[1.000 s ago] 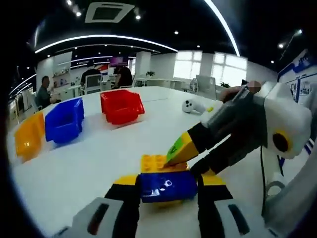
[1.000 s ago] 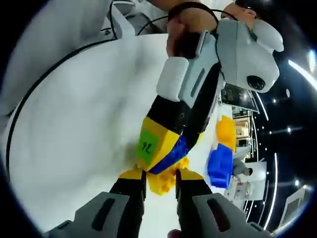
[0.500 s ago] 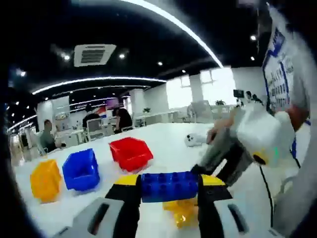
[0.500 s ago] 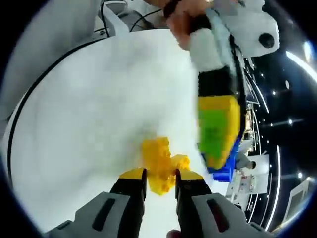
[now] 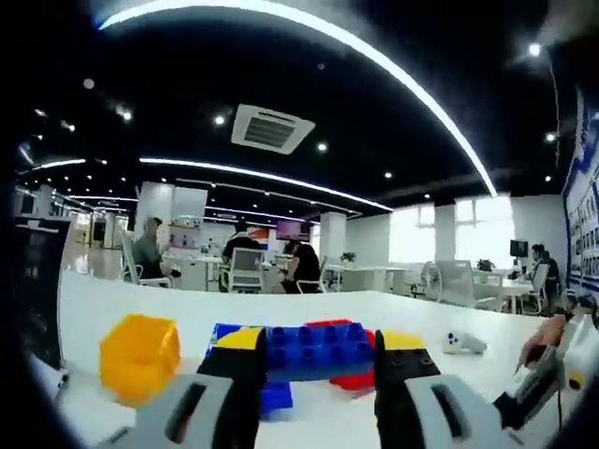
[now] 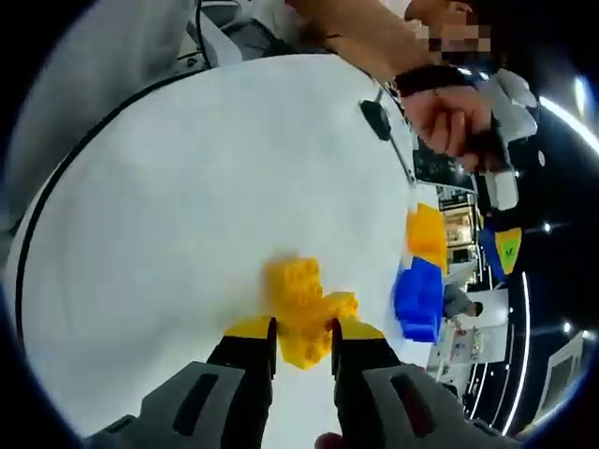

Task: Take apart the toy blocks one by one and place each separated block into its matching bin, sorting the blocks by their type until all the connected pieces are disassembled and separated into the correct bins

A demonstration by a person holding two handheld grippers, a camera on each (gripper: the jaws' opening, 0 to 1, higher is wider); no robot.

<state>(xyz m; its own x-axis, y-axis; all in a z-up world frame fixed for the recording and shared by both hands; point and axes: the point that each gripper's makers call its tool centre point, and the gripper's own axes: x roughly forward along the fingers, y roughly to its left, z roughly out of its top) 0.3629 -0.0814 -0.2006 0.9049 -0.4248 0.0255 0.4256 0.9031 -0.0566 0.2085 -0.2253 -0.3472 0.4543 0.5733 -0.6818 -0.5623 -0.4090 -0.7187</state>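
Observation:
A blue studded block (image 5: 318, 351) sits clamped between the jaws of my left gripper (image 5: 318, 348), held up in the air in front of the bins. In the right gripper view, a cluster of yellow blocks (image 6: 301, 313) rests on the white table (image 6: 187, 215), and my right gripper (image 6: 301, 335) is shut on its near end. A hand (image 6: 457, 120) holds the left gripper (image 6: 505, 245) high at the right of that view, well away from the yellow cluster. The right gripper (image 5: 552, 374) shows low at the right edge of the left gripper view.
A yellow bin (image 5: 140, 355), a blue bin (image 5: 273, 398) and a red bin (image 5: 354, 380) stand in a row on the table beyond the blue block. The yellow bin (image 6: 426, 234) and blue bin (image 6: 418, 299) lie right of the yellow cluster. A small white object (image 5: 463, 343) lies farther right.
The blue block has come off the yellow cluster. My left gripper has lifted away with it, up and toward the bins. The right gripper stays on the yellow blocks on the table.

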